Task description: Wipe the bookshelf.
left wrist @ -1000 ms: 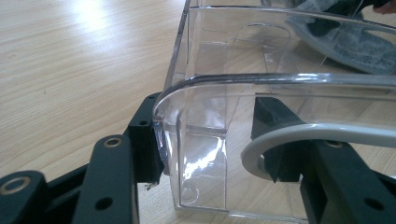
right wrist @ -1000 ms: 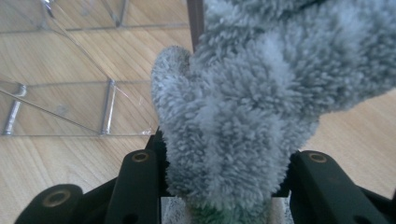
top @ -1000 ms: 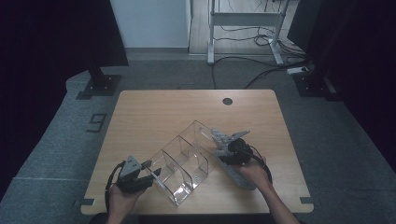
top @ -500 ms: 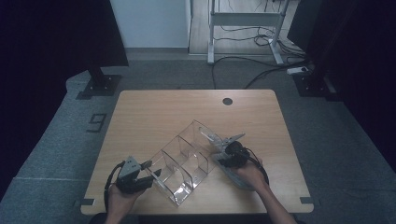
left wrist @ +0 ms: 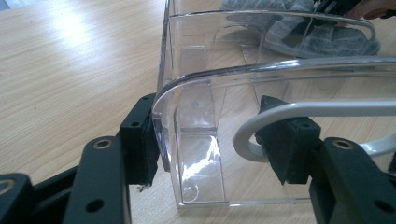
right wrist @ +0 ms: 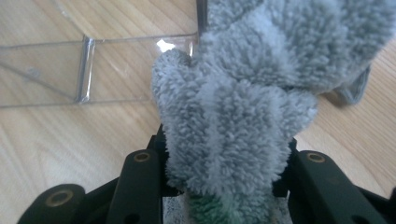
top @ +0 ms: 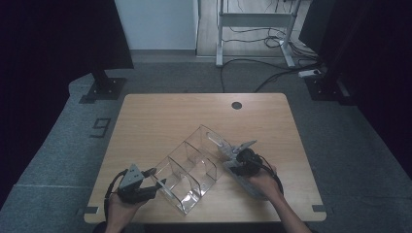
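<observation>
The clear organiser (top: 189, 170), a see-through plastic box split into three compartments, lies slantwise on the wooden table (top: 160, 116), in the part of it closest to the person, and everything here is placed from it. Nearest the person, at the organiser's near-left corner, the left hand (top: 121, 206) comes up from the table's near edge with its forearm low and the left gripper (top: 154, 178) pointing level at the box. In the left gripper view the left gripper (left wrist: 219, 140) straddles the organiser's (left wrist: 261, 74) end wall: one pad sits on the outside, at or just beside the corner, the other stands inside the end compartment, apart from the wall. Its jaws have just been opening, with the wall between them, so they are parted and no longer clamp it. On the organiser's right side, slightly farther from the person, the right hand (top: 260, 180) reaches in with the forearm angled toward the box, and the right gripper (top: 228, 158) points at the far compartment. Its jaws are closed on a grey fluffy cloth (right wrist: 243, 107), bunched thick between the pads; the right gripper (right wrist: 224, 186) holds it just beside the organiser's (right wrist: 84, 70) clear wall, with the cloth's (top: 248, 182) tail on the table under the hand.
</observation>
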Tool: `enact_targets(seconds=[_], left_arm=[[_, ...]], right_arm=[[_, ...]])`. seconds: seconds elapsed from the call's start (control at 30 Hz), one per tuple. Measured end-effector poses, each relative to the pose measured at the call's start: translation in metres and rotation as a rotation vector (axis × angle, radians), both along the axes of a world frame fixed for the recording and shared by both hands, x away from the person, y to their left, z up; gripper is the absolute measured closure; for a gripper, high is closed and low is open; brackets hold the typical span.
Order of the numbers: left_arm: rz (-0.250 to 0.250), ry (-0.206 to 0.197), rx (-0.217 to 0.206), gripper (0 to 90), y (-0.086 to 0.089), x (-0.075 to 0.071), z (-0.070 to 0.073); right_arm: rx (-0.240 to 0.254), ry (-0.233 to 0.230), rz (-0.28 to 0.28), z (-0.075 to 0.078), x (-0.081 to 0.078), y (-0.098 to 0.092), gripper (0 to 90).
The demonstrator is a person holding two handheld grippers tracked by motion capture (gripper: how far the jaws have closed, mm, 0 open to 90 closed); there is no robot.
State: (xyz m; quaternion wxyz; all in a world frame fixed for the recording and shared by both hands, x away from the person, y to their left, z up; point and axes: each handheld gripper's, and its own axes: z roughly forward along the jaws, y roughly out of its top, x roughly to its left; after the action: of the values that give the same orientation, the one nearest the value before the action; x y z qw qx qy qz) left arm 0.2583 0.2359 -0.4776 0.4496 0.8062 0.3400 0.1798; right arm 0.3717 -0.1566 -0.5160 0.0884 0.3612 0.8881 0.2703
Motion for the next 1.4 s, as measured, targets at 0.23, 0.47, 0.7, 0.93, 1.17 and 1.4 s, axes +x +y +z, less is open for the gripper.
enact_targets(seconds=[0.23,0.47,0.7,0.93,1.17,1.4], left_arm=[[0.004,0.006,-0.004,44.0,0.0,0.001,0.0],[0.014,0.002,-0.001,44.5,-0.001,0.001,0.0],[0.023,0.0,0.002,44.7,-0.002,0.001,0.0],[0.027,0.0,0.003,44.8,-0.004,0.0,0.0],[0.029,0.002,0.004,44.7,-0.006,0.0,0.0],[0.028,0.001,0.007,44.7,-0.008,0.0,0.0]], right_arm=[[0.028,-0.01,0.0,0.014,-0.013,-0.014,59.2],[0.067,-0.027,-0.009,0.029,-0.03,-0.032,59.3],[0.105,-0.048,-0.031,0.048,-0.041,-0.05,59.2],[0.136,-0.072,0.001,0.077,-0.051,-0.054,59.3],[0.158,-0.102,0.058,0.107,-0.06,-0.039,59.2],[0.17,-0.119,0.124,0.128,-0.057,-0.009,59.2]])
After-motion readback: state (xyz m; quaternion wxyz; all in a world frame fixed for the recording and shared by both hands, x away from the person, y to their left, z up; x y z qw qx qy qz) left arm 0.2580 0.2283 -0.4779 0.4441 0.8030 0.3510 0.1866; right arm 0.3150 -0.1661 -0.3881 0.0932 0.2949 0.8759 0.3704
